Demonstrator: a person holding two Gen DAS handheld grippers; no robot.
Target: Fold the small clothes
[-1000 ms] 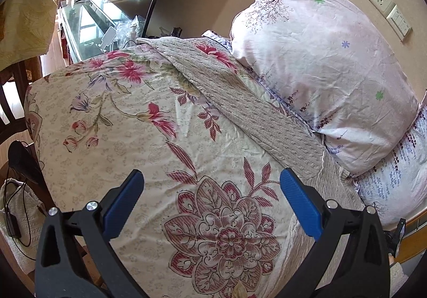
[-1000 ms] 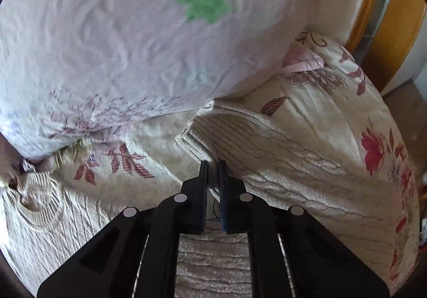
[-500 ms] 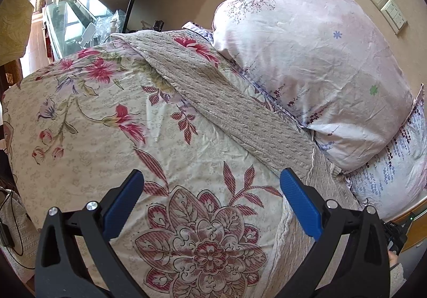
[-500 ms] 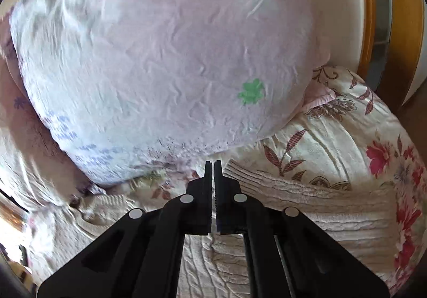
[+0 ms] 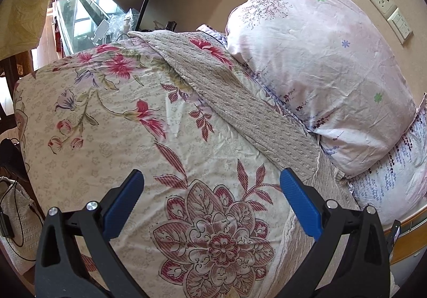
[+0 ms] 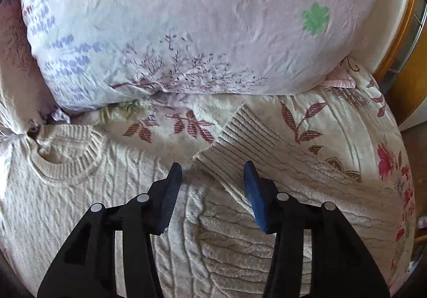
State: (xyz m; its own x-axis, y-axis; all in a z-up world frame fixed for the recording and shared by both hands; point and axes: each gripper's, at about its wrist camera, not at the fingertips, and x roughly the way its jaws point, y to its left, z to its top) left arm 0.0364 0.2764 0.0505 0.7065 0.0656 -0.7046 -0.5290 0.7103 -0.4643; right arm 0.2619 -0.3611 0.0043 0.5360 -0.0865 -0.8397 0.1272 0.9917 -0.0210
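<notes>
**Inspector:** What is found changed at the right gripper [image 6: 212,183]?

**Assessor:** A second ago its jaws were seen pressed together on the sweater's [image 6: 133,191] knit; now they are opening, and nothing is pinched between the pads; the cuff [image 6: 240,135] is seen lying free just beyond the tips. The sleeve [image 6: 288,164] is laid slantwise, its cuff pointing toward the pillow [image 6: 186,17]; the collar [image 6: 66,153] is found left of the cuff, close under the pillow.

**Inspector:** What is concluded for the task?

**Assessor:** A release is judged to be in progress; the sleeve appears to have been set down, whether as a finished fold cannot be told; the body is not yet folded.

**Inspector:** And the left gripper [image 5: 210,202]?

**Assessor:** Held wide apart and empty above the quilt [image 5: 106,143]; the other sleeve [image 5: 240,108] is seen stretched along the pillow's [image 5: 320,63] lower edge, well beyond the tips.

**Inspector:** Surface and room?

**Assessor:** A soft flowered quilt, uneven, so creases are to be expected; a second pillow [image 5: 400,169] is noted below the first; wall sockets [image 5: 391,13] above it; a glass table [image 5: 80,12] far beyond it.
</notes>
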